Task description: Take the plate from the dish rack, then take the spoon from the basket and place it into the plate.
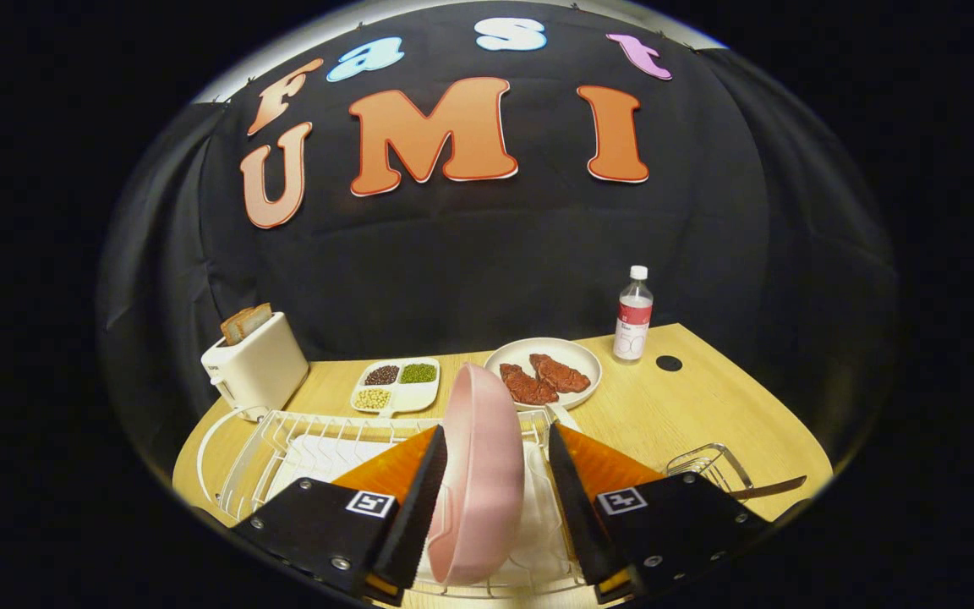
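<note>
- straddling the pink plate (477, 474) w/ my claw (495, 491): fingers spread, one each side. left finger looks right up against it, gap on the right side, so not clamped yet imo.
- plate is upright on edge in the dish rack (284, 440), so step 1 isn't done.
- basket (703, 463) sits right of the rack; a handle (770, 487) pokes out of it, prob the spoon, can't tell for sure.
- left to do: pinch + lift plate, set it down, fetch spoon, drop it in.
</note>
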{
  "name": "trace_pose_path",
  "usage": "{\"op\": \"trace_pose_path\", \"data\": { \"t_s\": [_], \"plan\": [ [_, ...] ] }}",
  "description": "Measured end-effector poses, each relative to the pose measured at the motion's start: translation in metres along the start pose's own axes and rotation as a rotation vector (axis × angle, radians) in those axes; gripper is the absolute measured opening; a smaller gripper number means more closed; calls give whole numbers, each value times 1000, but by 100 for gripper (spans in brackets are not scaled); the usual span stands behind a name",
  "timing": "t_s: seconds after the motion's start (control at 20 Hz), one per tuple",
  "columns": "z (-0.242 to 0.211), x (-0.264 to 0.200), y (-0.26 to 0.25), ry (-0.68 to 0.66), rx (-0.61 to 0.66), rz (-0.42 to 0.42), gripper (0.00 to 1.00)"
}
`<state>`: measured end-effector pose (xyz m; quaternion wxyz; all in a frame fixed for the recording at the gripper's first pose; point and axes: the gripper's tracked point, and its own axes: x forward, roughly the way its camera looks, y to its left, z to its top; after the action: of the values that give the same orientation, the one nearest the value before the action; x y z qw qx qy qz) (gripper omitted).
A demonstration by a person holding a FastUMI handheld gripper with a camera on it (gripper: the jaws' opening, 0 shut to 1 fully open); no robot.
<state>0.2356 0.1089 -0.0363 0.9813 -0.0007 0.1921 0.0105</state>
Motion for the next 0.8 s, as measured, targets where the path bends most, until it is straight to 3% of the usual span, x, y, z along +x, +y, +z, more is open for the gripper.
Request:
{"op": "trace_pose_path", "data": {
  "t_s": [0.05,0.2,0.5,0.8],
  "plan": [
    [0,2,-1,0,-3,-11,67],
    [3,2,-2,3,20,-31,33],
    [23,-2,-4,-42,-58,-115,25],
    [40,-4,2,-77,-107,-159,25]
  ]
}}
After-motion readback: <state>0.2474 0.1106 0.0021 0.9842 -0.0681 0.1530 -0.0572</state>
